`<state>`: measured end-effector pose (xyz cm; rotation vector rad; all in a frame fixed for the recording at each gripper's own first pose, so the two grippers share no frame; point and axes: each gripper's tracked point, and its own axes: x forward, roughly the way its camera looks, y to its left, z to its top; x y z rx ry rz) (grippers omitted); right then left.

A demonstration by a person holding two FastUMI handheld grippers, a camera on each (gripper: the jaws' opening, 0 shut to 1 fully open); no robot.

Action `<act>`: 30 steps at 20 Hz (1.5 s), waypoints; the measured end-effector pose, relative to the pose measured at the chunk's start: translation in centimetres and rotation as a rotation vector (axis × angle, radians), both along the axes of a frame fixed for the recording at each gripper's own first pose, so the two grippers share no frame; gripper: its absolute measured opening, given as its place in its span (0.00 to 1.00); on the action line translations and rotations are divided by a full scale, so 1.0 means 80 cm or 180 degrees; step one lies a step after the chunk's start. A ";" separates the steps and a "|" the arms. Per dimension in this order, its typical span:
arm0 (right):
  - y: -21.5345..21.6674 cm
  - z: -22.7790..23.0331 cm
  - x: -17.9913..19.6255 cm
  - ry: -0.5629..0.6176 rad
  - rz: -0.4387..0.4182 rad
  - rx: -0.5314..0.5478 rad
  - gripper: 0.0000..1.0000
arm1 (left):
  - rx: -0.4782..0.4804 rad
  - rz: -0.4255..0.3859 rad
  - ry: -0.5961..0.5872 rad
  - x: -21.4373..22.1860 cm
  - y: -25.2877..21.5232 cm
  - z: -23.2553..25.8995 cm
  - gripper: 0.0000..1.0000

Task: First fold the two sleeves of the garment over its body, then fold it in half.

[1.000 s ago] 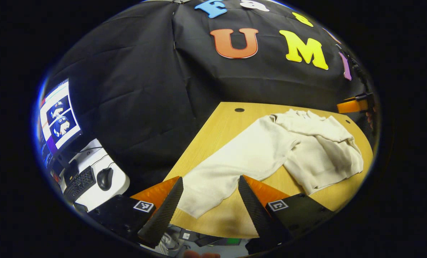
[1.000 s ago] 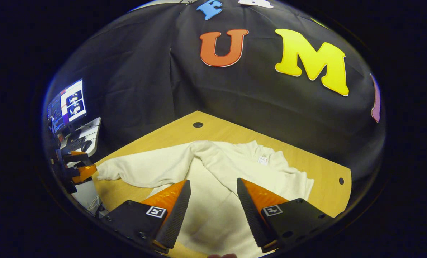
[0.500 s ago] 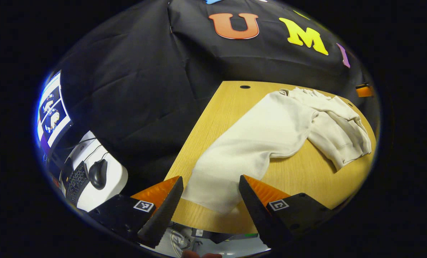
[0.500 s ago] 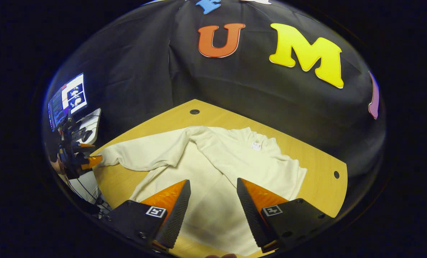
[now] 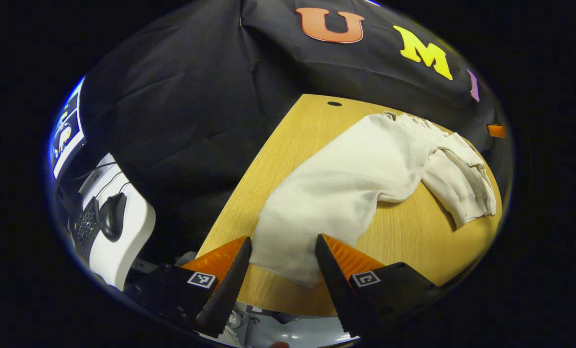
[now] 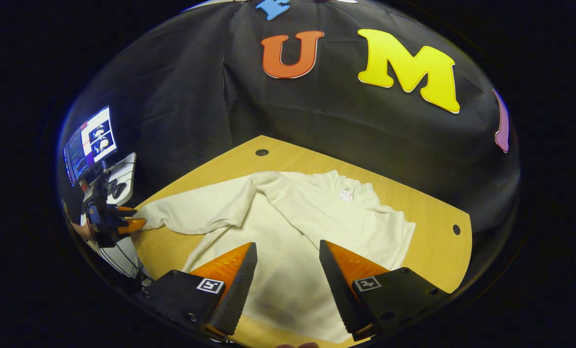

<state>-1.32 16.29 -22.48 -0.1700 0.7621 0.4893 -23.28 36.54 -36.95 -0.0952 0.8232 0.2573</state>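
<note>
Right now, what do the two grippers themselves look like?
The left gripper and right gripper match: each has two wedge-shaped fingers tapering to points, with ridged inner faces, on black angular housings. Each housing block carries a small square black-and-white marker.

Table (image 6: 428, 212): light wood-grain top with three round holes, one near the far corner (image 6: 262, 152) and one near the right edge (image 6: 456, 229). Beyond the left edge stands a white side desk (image 5: 123, 232) carrying a black mouse (image 5: 112, 216), a black keyboard (image 5: 85, 227) and cables. A lit monitor (image 6: 90, 141) stands behind it.
</note>
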 end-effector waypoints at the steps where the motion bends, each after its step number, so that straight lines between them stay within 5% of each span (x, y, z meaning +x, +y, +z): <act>1: -0.001 0.001 -0.002 0.0003 -0.0007 0.0014 0.82 | -0.0028 -0.0012 -0.0003 0.001 -0.004 0.000 0.87; 3: -0.003 0.002 -0.005 -0.0004 -0.0020 0.0031 0.82 | -0.0043 -0.0030 0.0001 0.003 -0.007 -0.001 0.75; 4: -0.004 0.002 -0.006 -0.0003 -0.0029 0.0037 0.82 | -0.0043 -0.0025 0.0007 0.005 -0.009 0.000 0.45; 6: -0.009 0.002 -0.009 0.0014 -0.0068 0.0064 0.82 | -0.0063 0.0032 0.0040 0.006 -0.010 0.000 0.26; 10: -0.024 0.003 -0.016 0.0030 -0.0161 0.0131 0.82 | -0.0367 0.0141 0.0004 0.012 -0.030 0.010 0.11; 19: -0.062 0.017 -0.020 -0.0011 -0.0347 0.0308 0.82 | -0.0511 -0.0061 -0.0352 0.072 -0.080 0.095 0.05; 30: -0.150 0.064 -0.026 -0.0225 -0.0682 0.0487 0.82 | -0.0638 -0.0530 -0.0904 0.220 -0.165 0.221 0.05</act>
